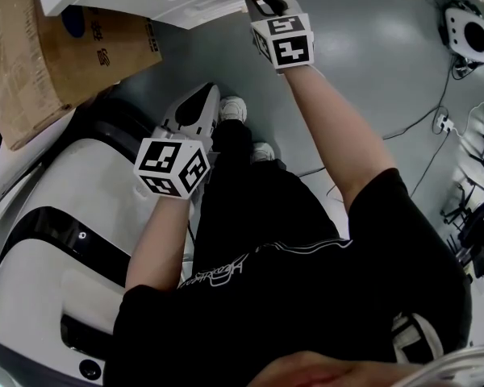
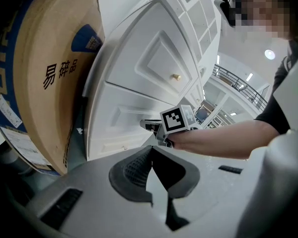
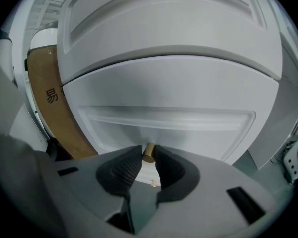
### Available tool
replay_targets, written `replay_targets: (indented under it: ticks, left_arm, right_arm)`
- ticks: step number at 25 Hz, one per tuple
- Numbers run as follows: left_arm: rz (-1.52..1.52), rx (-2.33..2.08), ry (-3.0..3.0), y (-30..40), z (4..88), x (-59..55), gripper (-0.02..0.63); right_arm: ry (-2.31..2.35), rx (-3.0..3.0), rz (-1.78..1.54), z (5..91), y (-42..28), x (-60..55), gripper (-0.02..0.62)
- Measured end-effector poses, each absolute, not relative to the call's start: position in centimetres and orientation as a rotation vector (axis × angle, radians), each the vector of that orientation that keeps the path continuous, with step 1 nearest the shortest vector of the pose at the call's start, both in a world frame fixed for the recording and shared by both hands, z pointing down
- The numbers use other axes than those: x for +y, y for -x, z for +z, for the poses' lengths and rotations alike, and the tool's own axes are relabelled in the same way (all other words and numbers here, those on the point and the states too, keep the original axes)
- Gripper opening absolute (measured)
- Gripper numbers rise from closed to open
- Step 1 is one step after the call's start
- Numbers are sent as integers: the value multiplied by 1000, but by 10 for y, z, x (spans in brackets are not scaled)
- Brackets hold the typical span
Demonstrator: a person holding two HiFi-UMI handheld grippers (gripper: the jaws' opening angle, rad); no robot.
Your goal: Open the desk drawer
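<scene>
The white desk drawer front [image 3: 169, 113] fills the right gripper view, with a small brass knob [image 3: 149, 153] at its lower middle. My right gripper [image 3: 148, 149] has both pads pressed on that knob. In the head view the right gripper [image 1: 262, 2] reaches up to the white desk [image 1: 185, 6]. The left gripper view shows the right gripper [image 2: 148, 126] at the drawer [image 2: 116, 120], below a panel with another brass knob [image 2: 175, 77]. My left gripper [image 2: 151, 150] is shut on nothing and hangs back from the desk, low by the person's legs [image 1: 210, 91].
A large cardboard box [image 1: 32, 47] stands against the desk's left side. A white and black machine body [image 1: 56, 240] is at the lower left. Cables and a power strip [image 1: 444, 123] lie on the grey floor at the right. The person's shoes [image 1: 234, 107] stand below the desk.
</scene>
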State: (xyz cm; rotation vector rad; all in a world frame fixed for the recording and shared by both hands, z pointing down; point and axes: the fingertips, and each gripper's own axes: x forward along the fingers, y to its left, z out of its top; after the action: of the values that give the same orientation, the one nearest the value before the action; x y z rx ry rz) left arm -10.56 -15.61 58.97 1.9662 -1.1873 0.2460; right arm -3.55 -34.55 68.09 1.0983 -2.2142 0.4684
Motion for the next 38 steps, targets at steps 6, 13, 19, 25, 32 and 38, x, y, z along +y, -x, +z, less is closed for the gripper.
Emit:
replay_targets:
  ticks: [6,13,19,25,32,38]
  left_arm:
    - [244,-1187,-1965,99,590,-152,5]
    - [255,-1182,-1957,95,592,-142,5]
    - [266,-1175,-1953,88,591,-132,5]
    - [271,-1166,-1945,77,588,-119,5]
    - [298,-1137,-1961,55,586,-100,5]
    - [320,-1140,-1962,46,586,-81,5]
  right_arm:
    - [-1105,-2219,455,681,33,-340,91]
    - [-1112,-2216,446,681,28,-327,91]
    - [-1099,-2217,445,680,19,-310,91]
    - [-1084,-2208,451,682,11,-288,91]
    - [-1060,-2209,448,681,-1,-262,91]
    - [-1040,-2210,452,683,-9,-238,91]
